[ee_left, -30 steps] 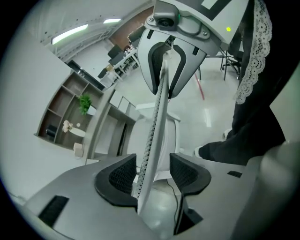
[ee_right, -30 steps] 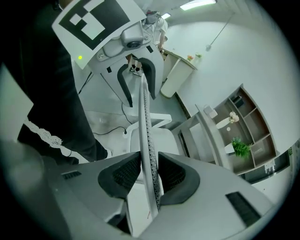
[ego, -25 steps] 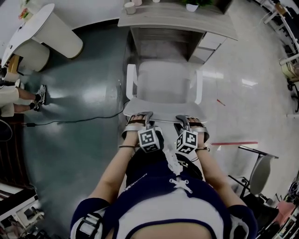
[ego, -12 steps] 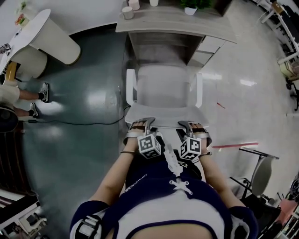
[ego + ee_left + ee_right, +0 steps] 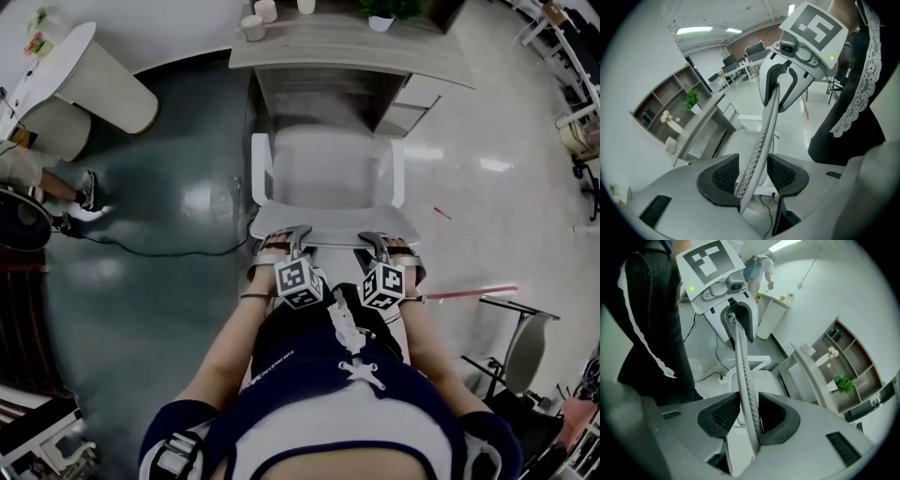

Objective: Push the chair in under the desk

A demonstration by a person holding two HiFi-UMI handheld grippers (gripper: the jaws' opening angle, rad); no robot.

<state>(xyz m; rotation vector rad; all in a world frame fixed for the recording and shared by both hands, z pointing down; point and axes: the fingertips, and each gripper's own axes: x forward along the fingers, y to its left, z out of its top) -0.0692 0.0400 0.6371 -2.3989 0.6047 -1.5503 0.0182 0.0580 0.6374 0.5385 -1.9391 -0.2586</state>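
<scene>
A white office chair (image 5: 326, 169) faces the grey desk (image 5: 352, 42), its seat front just short of the desk's opening. The thin mesh backrest (image 5: 330, 228) is nearest me. My left gripper (image 5: 281, 247) is shut on the backrest's top edge at its left, my right gripper (image 5: 382, 247) at its right. In the left gripper view the backrest (image 5: 768, 122) runs edge-on between the left gripper's (image 5: 752, 173) dark pads, with the right gripper (image 5: 782, 89) clamped further along. The right gripper view shows the same: the backrest (image 5: 743, 371) in the right gripper (image 5: 749, 416), the left gripper (image 5: 738, 322) beyond.
A drawer unit (image 5: 417, 98) fills the desk's right side. Cups (image 5: 253, 23) and a plant (image 5: 380, 17) stand on top. A round white table (image 5: 56, 66) and a person's foot (image 5: 84, 192) are at the left. A cable (image 5: 169, 246) crosses the floor. Another chair (image 5: 520, 352) stands at the right.
The chair, with both grippers on its backrest, has edged a little toward the desk. The person at the left has shifted further toward the picture's edge.
</scene>
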